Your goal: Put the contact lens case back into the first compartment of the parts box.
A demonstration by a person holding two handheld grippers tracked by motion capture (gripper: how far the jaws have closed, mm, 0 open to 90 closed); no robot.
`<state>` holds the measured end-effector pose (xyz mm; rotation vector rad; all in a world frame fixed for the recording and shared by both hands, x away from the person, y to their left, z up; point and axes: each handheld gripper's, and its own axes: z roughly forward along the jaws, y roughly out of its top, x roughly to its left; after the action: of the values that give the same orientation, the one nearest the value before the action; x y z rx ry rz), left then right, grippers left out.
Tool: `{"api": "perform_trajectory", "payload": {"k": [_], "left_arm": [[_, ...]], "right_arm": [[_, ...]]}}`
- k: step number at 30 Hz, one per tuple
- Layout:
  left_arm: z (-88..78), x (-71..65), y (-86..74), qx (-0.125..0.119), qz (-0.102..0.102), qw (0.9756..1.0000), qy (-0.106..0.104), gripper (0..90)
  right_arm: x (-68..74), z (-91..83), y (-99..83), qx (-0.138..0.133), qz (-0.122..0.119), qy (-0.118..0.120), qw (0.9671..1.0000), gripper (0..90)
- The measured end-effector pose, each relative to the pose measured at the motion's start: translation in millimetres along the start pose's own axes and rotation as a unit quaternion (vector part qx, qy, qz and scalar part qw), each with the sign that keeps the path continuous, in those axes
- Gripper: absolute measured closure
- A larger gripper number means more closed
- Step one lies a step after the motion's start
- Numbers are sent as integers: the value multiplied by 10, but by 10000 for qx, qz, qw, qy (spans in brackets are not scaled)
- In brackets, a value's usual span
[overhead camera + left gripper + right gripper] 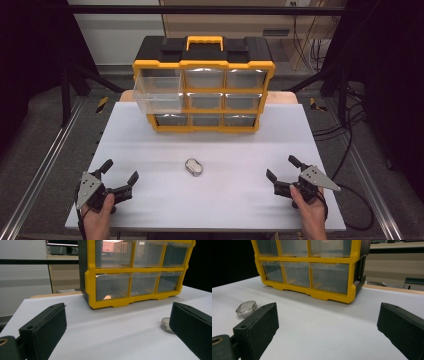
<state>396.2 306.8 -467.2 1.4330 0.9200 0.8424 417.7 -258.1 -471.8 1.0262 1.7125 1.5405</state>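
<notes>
White tabletop [165, 200] carries a yellow-and-black plastic organiser cabinet [203, 85] with clear drawers at its far edge; dark floor and metal rails flank it. One clear plastic drawer [158, 94], top left of the cabinet, stands pulled out. A small clear oval capsule-like case [193, 167] lies flat near the middle of the tabletop, between my two tools and well apart from both.

Left tongs [119, 176]: jaws spread wide, holding nothing, at the near left. Right tongs [282, 167]: jaws likewise apart and empty, at the near right. From the left gripper view the case [167, 324] sits just beside the right-hand jaw; from the right gripper view it [246, 308] lies just beyond the left-hand jaw.

Judged risks: the case looks smooth, low and rounded, so I expect a pinch set too high to squirt it sideways across the slick surface. Jaws driven down hard may scrape the tabletop. If I carry it to the open drawer, a careless approach could knock the projecting drawer front or drop the case short.
</notes>
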Motion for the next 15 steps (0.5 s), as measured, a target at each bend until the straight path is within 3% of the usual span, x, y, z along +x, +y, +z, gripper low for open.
{"api": "perform_trajectory", "payload": {"k": [3,4,7,8,15], "left_arm": [[2,18,-8,-13,-55,10000,33,8],[2,28,-9,-33,-109,9999,35,8],[-4,39,-4,-51,-143,9999,22,8],[-10,36,1,-59,-127,9999,22,8],[32,22,3,-91,-100,9999,-12,9]], "right_arm": [[14,5,7,23,29,35,10000,43],[44,3,10,216,24,88,9997,57],[76,8,16,269,-14,89,9996,51],[109,14,20,329,109,63,9994,46],[116,35,-2,408,30,-120,9991,46]]}}
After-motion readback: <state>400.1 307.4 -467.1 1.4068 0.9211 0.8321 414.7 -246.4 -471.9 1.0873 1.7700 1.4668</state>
